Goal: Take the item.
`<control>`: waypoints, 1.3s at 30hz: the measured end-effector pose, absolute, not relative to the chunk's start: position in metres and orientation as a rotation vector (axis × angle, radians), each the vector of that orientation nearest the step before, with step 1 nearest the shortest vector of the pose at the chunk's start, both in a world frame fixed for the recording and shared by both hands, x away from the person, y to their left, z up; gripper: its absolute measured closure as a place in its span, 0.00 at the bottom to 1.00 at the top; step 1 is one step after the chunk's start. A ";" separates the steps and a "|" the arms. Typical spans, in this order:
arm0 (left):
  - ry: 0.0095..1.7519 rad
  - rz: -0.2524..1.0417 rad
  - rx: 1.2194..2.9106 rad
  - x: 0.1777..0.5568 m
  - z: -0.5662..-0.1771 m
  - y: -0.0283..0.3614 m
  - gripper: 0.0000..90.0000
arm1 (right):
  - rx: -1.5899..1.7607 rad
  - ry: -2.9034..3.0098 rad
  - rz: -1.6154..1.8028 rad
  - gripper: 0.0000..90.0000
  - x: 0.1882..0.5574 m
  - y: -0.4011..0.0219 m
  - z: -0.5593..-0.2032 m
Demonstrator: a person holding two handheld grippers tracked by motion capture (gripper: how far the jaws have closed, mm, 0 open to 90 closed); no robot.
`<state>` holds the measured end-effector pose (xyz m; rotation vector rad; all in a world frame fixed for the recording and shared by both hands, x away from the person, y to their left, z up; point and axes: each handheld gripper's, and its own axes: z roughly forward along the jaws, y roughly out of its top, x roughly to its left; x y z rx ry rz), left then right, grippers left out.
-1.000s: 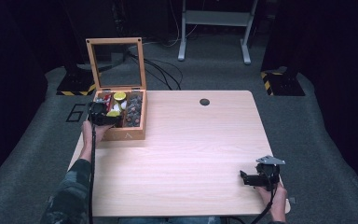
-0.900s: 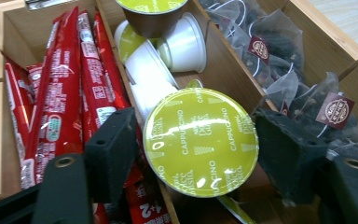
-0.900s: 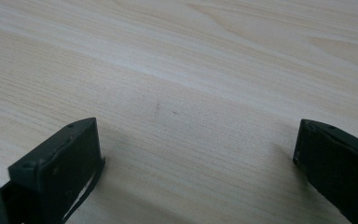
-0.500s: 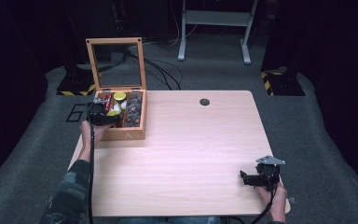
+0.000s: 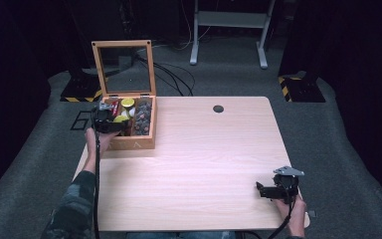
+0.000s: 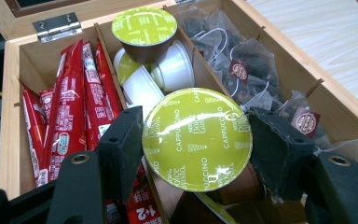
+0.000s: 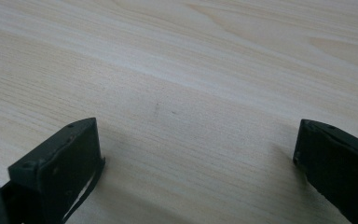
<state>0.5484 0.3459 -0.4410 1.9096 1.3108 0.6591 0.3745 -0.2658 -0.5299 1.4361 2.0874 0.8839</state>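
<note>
An open wooden box [image 5: 129, 144] stands at the table's left edge with its glass lid [image 5: 123, 67] raised. My left gripper [image 5: 110, 122] reaches into the box's middle compartment. Its jaws press on both sides of a green-lidded cappuccino capsule [image 6: 196, 139], the left gripper [image 6: 196, 144] shut on it. More capsules [image 6: 144, 28] lie behind it, one green-lidded and the others white. Near the table's front right corner my right gripper [image 5: 259, 189] rests low. In its own view the right gripper [image 7: 198, 154] stands open over bare wood with nothing between the jaws.
Red sachets [image 6: 70, 116] fill the box's left compartment, and tea bags [image 6: 242, 70] fill the right one. A dark round grommet [image 5: 218, 108] sits near the far edge of the table [image 5: 204, 149]. Cables and a metal stand are on the floor beyond.
</note>
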 end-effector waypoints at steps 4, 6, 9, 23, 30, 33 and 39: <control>1.297 0.654 1.889 0.546 -0.437 0.346 0.42 | 1.434 2.088 0.884 0.00 0.375 -0.266 -0.530; 1.290 0.655 1.888 0.544 -0.435 0.346 0.42 | 1.437 2.087 0.884 0.00 0.375 -0.266 -0.530; 1.283 0.658 1.886 0.542 -0.432 0.346 0.42 | 1.440 2.086 0.884 0.00 0.374 -0.266 -0.530; 1.226 0.685 1.858 0.527 -0.413 0.341 0.42 | 1.449 2.085 0.886 0.00 0.374 -0.266 -0.530; 1.200 0.698 1.865 0.521 -0.406 0.337 0.42 | 1.449 2.087 0.887 0.00 0.374 -0.266 -0.530; 1.189 0.704 1.856 0.518 -0.402 0.335 0.42 | 1.449 2.088 0.887 0.00 0.375 -0.266 -0.530; 1.157 0.700 1.846 0.513 -0.390 0.331 0.42 | 1.450 2.088 0.887 0.00 0.375 -0.266 -0.530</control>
